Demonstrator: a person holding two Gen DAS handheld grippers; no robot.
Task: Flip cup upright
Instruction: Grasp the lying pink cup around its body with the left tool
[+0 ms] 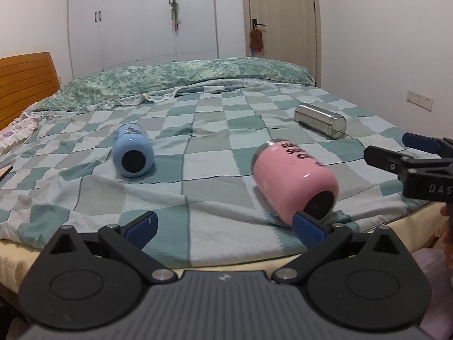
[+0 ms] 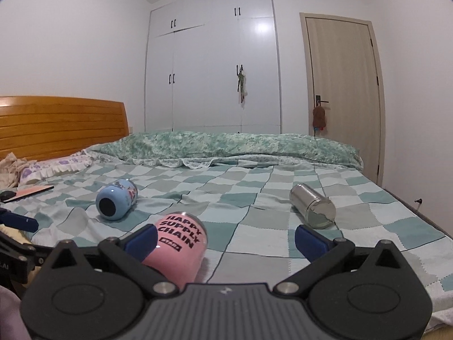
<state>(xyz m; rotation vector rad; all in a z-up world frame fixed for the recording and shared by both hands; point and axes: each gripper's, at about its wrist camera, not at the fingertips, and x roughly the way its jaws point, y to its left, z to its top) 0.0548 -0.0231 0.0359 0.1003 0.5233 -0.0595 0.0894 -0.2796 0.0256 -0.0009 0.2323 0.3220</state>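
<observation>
The pink cup (image 1: 294, 180) lies on its side on the bed (image 1: 198, 153), with the blue cup (image 1: 133, 154) left of it, the steel cup (image 1: 320, 120) beyond it, and both the left tongs (image 1: 223, 226) and right tongs (image 2: 225, 239) spread wide and empty beside it.

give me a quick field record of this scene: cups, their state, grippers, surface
surface: bed with checked blanket
pink cup: on its side, nearest the grippers, base toward the cameras
blue cup: on its side, to the left
steel cup: on its side, to the right
upright cups: none
left gripper: open, holding nothing
right gripper: open, holding nothing
</observation>
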